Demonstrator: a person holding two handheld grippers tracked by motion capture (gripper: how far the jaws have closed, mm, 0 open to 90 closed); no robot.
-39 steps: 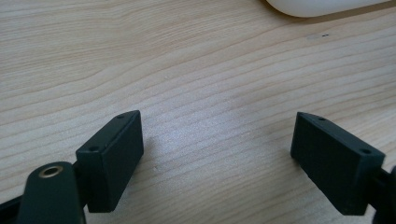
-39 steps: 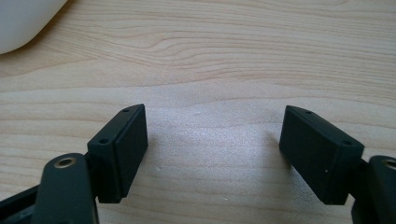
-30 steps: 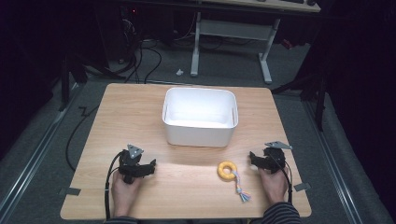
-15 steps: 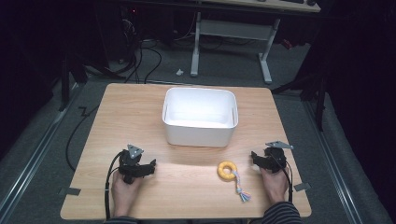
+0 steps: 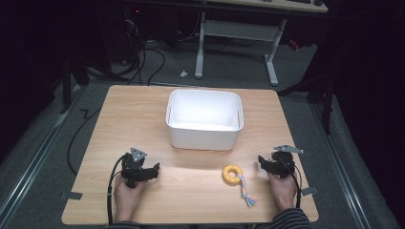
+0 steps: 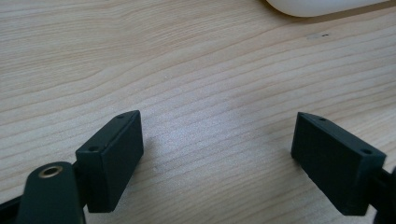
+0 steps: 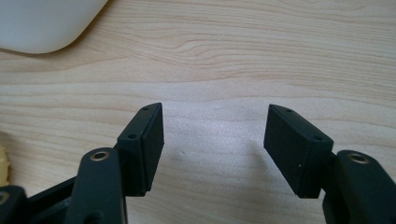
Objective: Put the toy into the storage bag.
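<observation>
Right gripper (image 5: pixel 265 163) rests on the tabletop (image 5: pixel 143 119) just beside the yellow ring toy (image 5: pixel 233 173) with its short rope tail, its jaws spread with only bare wood between them (they have just been closing partway), so the reach for the toy looks not yet begun. Next it must swing toward the ring, which lies in front of the white bin (image 5: pixel 204 119), and straddle its rim before pinching. Left gripper (image 5: pixel 152 171), jaws wide and empty, and everything else sit as they did a second ago.
</observation>
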